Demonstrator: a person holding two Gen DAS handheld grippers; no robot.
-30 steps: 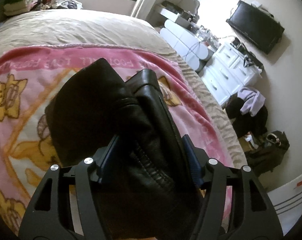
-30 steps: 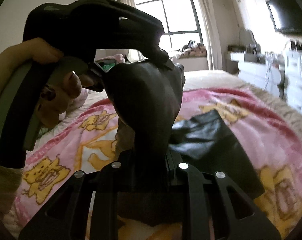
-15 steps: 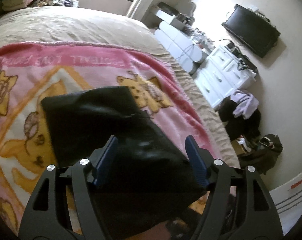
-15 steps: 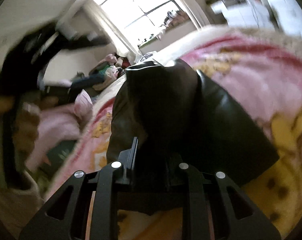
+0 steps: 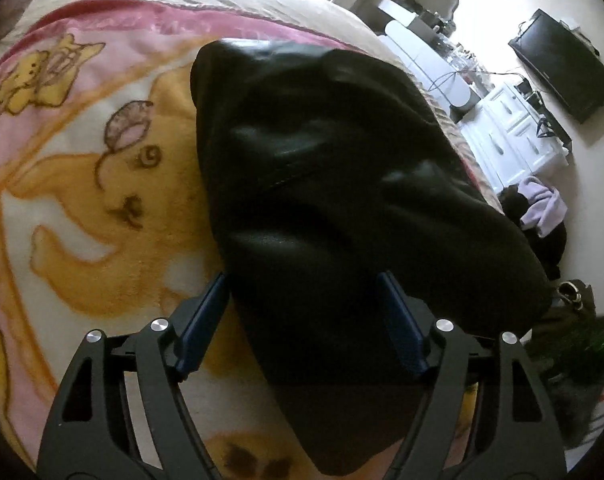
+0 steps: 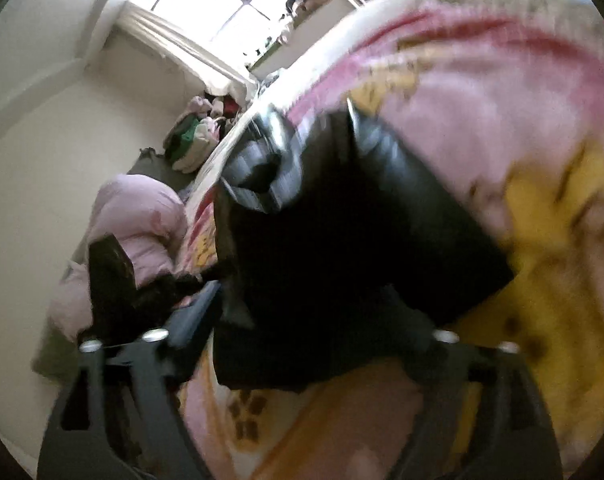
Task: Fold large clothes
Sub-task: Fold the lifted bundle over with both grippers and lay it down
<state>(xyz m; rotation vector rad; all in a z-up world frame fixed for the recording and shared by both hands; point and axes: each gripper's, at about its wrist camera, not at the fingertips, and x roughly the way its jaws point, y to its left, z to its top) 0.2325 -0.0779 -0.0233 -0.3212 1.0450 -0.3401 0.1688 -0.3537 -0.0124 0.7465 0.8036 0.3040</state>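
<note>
On the blanket, a pink one printed with yellow cartoon bears, lies the black leather garment, folded into a thick, glossy bundle. Seen from the left wrist, it runs from near the blanket's far pink border back toward the camera, with its right side close to the blanket's right edge.

Over the garment's near end sits the left gripper. Its jaws are opening, blue pads standing to either side of the black fold; the left pad is just beside the leather, and the fold lies between them without being pinched.

From the right wrist the view is blurred and tilted. The right gripper has its jaws opening wide, with the garment between them and no squeeze visible.

Beyond the blanket's right edge stand a white dresser and a dark TV on the wall. Past the blanket's far end, a bright window and heaped clothes show.
</note>
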